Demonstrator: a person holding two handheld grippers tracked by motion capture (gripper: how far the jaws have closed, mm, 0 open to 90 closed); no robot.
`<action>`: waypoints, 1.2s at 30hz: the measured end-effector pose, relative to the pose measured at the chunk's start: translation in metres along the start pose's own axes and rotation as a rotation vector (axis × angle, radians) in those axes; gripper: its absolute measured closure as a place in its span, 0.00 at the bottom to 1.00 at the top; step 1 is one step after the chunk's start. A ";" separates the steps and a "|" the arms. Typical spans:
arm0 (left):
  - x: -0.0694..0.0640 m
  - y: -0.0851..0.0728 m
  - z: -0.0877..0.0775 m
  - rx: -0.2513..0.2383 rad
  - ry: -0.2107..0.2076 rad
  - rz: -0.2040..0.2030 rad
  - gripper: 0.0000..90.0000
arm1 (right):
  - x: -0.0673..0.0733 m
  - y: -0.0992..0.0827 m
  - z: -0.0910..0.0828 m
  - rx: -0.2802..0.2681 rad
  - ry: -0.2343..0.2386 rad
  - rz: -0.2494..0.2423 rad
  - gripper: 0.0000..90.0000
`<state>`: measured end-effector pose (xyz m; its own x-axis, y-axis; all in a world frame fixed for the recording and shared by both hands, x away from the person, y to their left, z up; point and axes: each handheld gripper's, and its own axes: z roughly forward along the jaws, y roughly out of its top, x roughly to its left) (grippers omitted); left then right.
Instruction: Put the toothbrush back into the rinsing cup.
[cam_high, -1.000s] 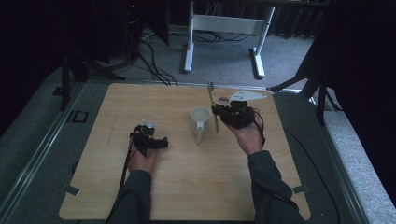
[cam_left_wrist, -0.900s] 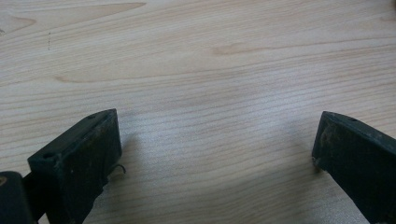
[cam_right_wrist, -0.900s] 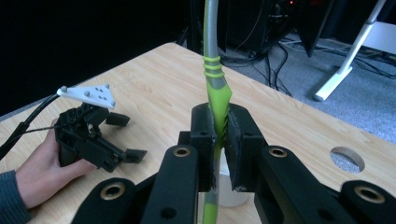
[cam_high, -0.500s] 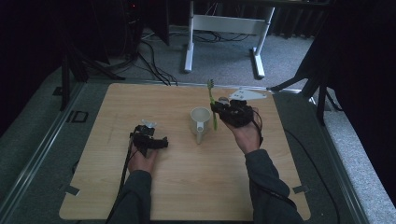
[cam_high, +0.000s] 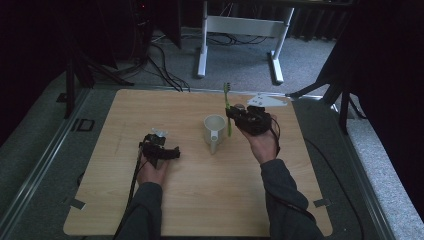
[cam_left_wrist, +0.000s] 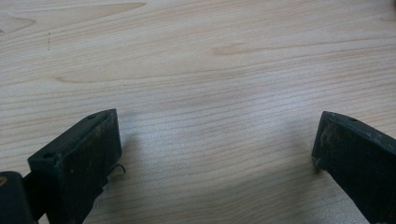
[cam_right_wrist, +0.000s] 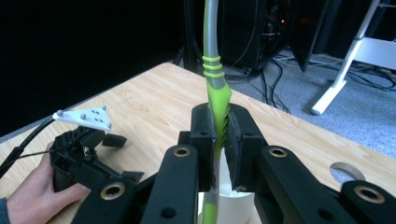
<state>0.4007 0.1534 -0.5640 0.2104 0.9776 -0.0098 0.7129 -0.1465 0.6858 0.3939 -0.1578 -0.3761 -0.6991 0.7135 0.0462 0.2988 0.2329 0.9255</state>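
Observation:
A green and grey toothbrush (cam_high: 228, 107) stands upright with its bristle head on top, and my right gripper (cam_high: 234, 117) is shut on its handle. In the right gripper view the pads (cam_right_wrist: 205, 135) squeeze the green handle of the toothbrush (cam_right_wrist: 217, 88). Its lower end hangs by the white mug (cam_right_wrist: 226, 198). The mug (cam_high: 214, 129) sits mid-table, handle toward the person, just left of the toothbrush. I cannot tell whether the brush tip is inside it. My left gripper (cam_high: 172, 152) rests low on the wooden table (cam_left_wrist: 201, 70), open with nothing between its fingers (cam_left_wrist: 84, 154).
A person's hands hold both grippers, forearms coming in from the near edge. The tabletop (cam_high: 200, 200) lies bare in front of the mug. Off the far edge are a white desk frame (cam_high: 240, 25) and cables on the grey floor. A round hole (cam_right_wrist: 348, 170) marks the table's corner.

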 end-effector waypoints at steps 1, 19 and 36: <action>0.000 0.000 0.000 0.000 0.000 0.000 0.02 | 0.000 0.000 0.000 -0.009 -0.003 0.000 0.91; 0.000 0.000 0.000 0.001 0.000 0.001 0.02 | -0.004 -0.005 0.008 -0.039 0.001 0.012 0.91; 0.000 0.000 0.000 0.000 0.001 0.000 0.02 | -0.004 -0.010 0.015 -0.058 -0.003 0.010 0.91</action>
<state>0.4007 0.1533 -0.5640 0.2097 0.9777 -0.0097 0.7128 -0.1460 0.6860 0.4037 -0.1530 -0.3915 -0.6943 0.7176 0.0548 0.2677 0.1868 0.9452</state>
